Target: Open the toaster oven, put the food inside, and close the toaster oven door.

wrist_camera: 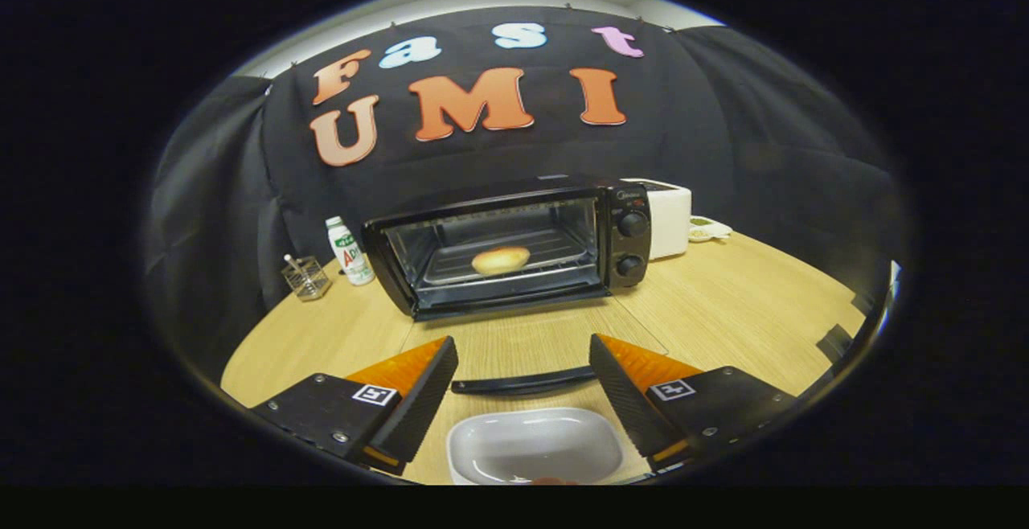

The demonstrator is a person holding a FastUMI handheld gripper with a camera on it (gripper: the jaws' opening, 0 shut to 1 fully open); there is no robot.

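A shallow white ceramic dish (534,446) lies between the wide-open, empty tool (522,388). Beyond it, the boxy black metal toaster oven (506,243) stands open, its glass door flat on the wooden surface (723,312), a round golden bun (500,260) on the wire rack inside.

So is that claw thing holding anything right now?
No, nothing is held. The gripper is open, its fingers spread on either side of the oven door's handle without touching it; the bun lies inside the toaster oven.

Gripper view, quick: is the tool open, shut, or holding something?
Tool: open, holding nothing; fingers spread either side of the oven door handle, above the white dish.
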